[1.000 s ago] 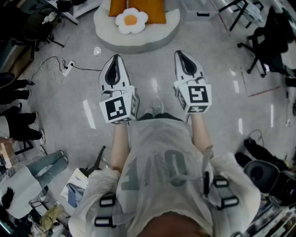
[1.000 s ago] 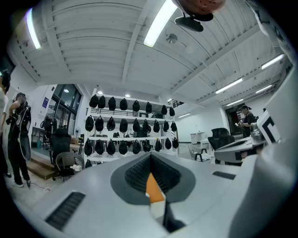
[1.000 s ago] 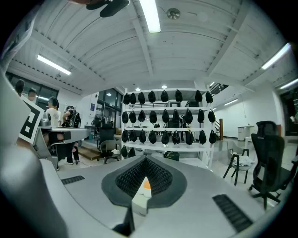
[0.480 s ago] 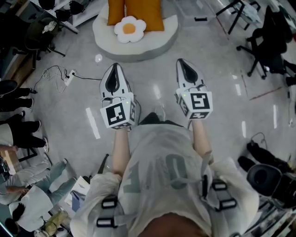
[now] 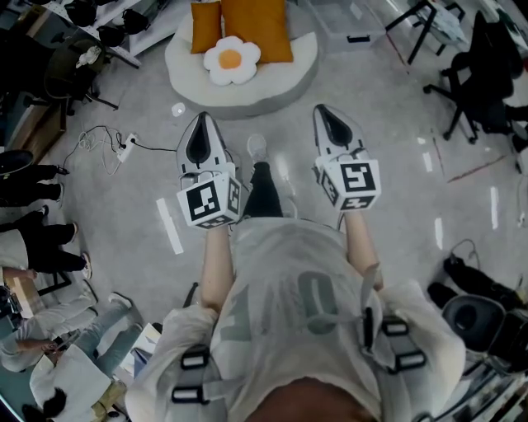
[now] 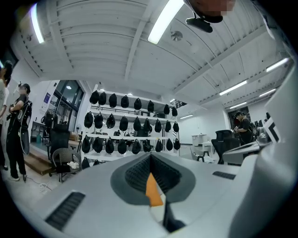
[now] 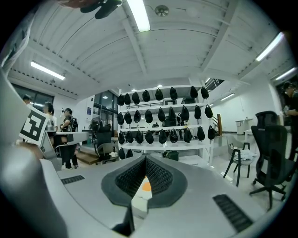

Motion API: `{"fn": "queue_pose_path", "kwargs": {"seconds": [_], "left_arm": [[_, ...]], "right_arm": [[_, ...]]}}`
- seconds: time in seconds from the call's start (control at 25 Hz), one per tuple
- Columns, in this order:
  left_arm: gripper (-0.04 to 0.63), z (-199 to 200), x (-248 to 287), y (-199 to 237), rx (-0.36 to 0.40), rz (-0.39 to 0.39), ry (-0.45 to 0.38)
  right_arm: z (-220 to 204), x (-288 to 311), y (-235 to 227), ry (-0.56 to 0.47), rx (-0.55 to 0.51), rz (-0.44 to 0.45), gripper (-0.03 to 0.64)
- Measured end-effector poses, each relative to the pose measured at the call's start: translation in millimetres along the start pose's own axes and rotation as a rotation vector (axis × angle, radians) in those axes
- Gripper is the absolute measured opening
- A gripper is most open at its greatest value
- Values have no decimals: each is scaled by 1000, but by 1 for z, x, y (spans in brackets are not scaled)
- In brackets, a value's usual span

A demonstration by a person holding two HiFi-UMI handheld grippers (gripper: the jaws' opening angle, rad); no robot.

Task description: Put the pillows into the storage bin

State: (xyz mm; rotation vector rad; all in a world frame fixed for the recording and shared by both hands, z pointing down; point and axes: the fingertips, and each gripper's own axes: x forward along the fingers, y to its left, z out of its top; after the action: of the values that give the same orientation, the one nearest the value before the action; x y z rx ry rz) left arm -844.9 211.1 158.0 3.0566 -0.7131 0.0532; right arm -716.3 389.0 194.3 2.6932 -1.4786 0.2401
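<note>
1. Grey polished floor (image 5: 396,189) fills the head view. Office chairs (image 5: 478,74) stand at its right side, people (image 5: 33,247) at its left, and a cable with a power strip (image 5: 122,142) lies near the left gripper.
2. A round white mat (image 5: 285,76) lies on the floor ahead of the person.
3. Two orange pillows (image 5: 256,23) lie side by side at the mat's far edge. A flower-shaped pillow (image 5: 231,59), white with a yellow centre, lies in front of them toward the mat's near edge.
4. A clear storage bin (image 5: 346,29) sits just beside the mat's right edge.
5. The left gripper (image 5: 200,125) is held over the floor near the mat, jaws fully together with nothing between them.
6. The right gripper (image 5: 324,117) is level with it, well apart from it, jaws likewise pressed together and empty.
7. Both gripper views look across the room at white shelves (image 6: 130,125) hung with dark bags.
</note>
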Motion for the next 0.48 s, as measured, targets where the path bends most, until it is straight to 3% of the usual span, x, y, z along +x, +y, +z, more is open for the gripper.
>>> {"fn": "queue_pose_path", "kwargs": {"seconds": [0.48], "left_arm": [[6, 6, 120, 36, -6, -13, -18]], "right_arm": [[27, 107, -38, -24, 2, -30, 8]]}}
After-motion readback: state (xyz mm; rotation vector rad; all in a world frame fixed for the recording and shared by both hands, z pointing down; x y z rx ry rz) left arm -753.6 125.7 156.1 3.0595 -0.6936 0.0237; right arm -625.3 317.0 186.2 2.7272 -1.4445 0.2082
